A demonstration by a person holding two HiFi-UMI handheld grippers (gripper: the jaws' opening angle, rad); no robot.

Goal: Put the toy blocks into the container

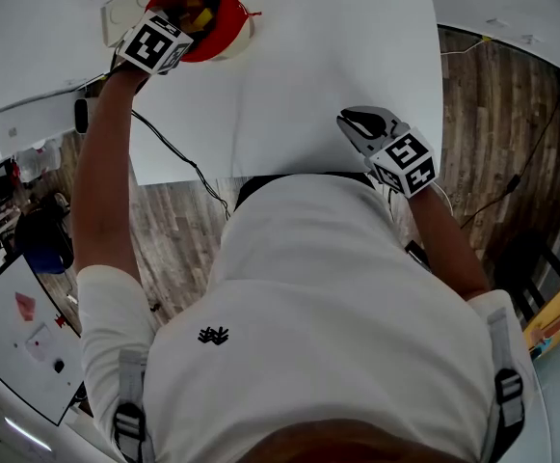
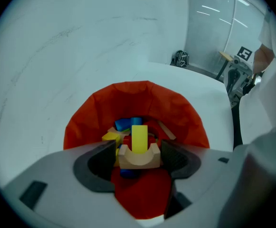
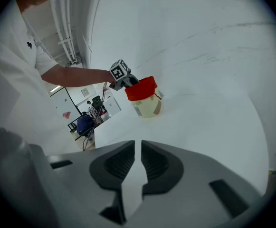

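The container (image 1: 226,27) is a cream tub lined in red, standing at the table's far left; it also shows in the right gripper view (image 3: 145,101). Several coloured blocks lie in it, among them a yellow one (image 2: 139,137) and a blue one (image 2: 127,123). My left gripper (image 1: 183,14) points steeply down over its mouth. In the left gripper view the left gripper (image 2: 138,156) is shut on a pale wooden arch block (image 2: 138,159), curve upward, just above the red lining (image 2: 142,99). My right gripper (image 1: 361,123) rests near the table's front edge, its jaws (image 3: 138,163) shut and empty.
The white table (image 1: 337,46) ends just in front of the person's body, with wooden floor (image 1: 178,220) below. A black cable (image 1: 169,148) hangs off the left edge. A white box (image 1: 125,8) lies beside the container.
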